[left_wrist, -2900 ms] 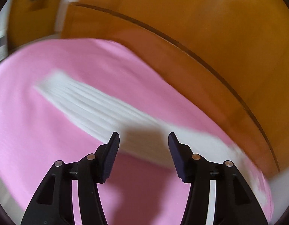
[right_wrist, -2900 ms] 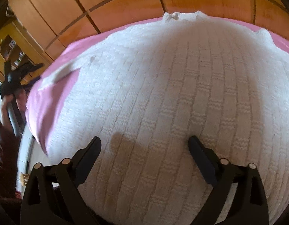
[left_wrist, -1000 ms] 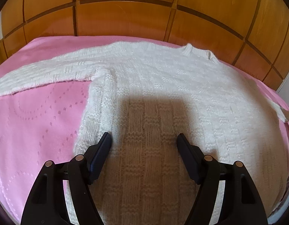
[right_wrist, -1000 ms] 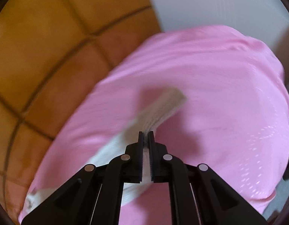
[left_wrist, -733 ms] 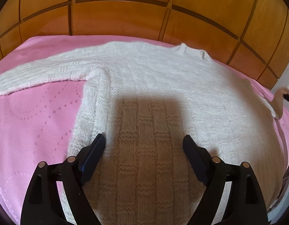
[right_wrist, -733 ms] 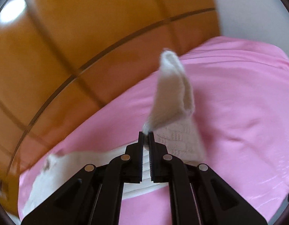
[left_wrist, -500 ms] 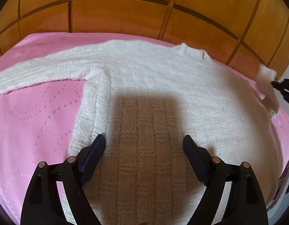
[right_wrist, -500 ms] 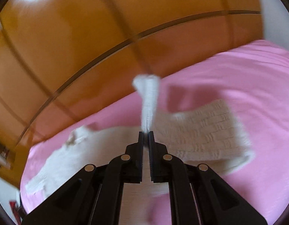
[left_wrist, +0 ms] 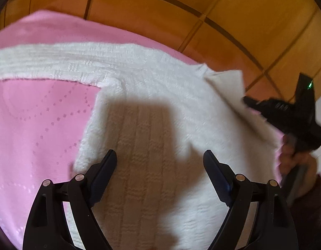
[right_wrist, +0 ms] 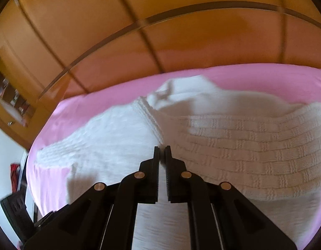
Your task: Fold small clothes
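Sweater [left_wrist: 160, 108] lies flat on the pink bed [left_wrist: 35, 125], my left gripper [left_wrist: 160, 160] spread wide above its hem, my right gripper [right_wrist: 162, 149] clamped on its sleeve cuff [right_wrist: 147, 118] over its body.

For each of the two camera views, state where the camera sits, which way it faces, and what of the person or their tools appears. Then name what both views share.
Left wrist: sits on the left gripper, looking forward and down over the white sweater toward the wooden panels; its open jaws, the right gripper and a hand show.
Right wrist: sits on the right gripper, facing down onto the sleeve it pinches; only its shut jaws show.
Shared: sweater, pink bedspread, wooden panels.
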Available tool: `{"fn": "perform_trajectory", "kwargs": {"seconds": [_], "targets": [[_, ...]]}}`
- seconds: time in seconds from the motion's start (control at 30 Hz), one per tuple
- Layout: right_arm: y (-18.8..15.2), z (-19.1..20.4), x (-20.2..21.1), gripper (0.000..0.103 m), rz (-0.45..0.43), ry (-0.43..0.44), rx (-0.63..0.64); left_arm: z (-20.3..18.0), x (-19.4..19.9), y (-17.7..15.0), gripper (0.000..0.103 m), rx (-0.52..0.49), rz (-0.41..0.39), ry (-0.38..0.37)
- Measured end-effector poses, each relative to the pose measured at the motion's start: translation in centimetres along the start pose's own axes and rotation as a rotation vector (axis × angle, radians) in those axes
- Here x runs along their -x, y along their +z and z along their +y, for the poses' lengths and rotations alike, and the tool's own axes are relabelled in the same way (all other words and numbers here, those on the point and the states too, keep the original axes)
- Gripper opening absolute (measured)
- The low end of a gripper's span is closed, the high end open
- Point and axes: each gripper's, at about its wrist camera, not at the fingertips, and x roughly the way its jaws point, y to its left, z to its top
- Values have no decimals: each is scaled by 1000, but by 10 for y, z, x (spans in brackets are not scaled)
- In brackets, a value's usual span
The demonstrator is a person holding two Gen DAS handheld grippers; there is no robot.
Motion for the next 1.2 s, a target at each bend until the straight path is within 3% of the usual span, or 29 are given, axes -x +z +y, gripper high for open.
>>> {"fn": "perform_trajectory", "kwargs": {"seconds": [0.07, 0.1, 0.13, 0.27, 0.33, 0.43, 0.57, 0.8, 0.9, 1.1, 1.2], "targets": [[-3, 10, -1, 12, 10, 52, 8, -4, -1, 8, 74, 0, 9, -23], [-5, 12, 0, 20, 10, 76, 4, -6, -3, 14, 70, 0, 19, -45], [-4, 14, 1, 36, 9, 95, -5, -8, -3, 17, 70, 3, 21, -55], [-8, 4, 20, 41, -32, 131, -58, -15, -9, 36, 65, 28, 30, -136], [-12, -14, 38, 47, -53, 133, -100, -21, -18, 47, 56, 42, 47, -166], [-25, -48, 70, 53, -97, 108, -162, -35, -36, 62, 56, 30, 59, -172], [-49, -102, 115, 68, -163, 32, -277, -53, -72, 79, 56, 43, 110, -180], [-79, -174, 152, 73, -208, 51, -485, -68, -125, 90, 55, 120, 168, -170], [-78, -189, 149, 75, -230, 109, -554, -83, -134, 94, 6, 75, 170, -154], [-67, -199, 146, 75, -289, 162, -630, -71, -85, 115, 6, 83, 11, -179], [-64, -191, 150, 74, -288, 190, -594, -59, -72, 118, 6, 59, -2, -162]]}}
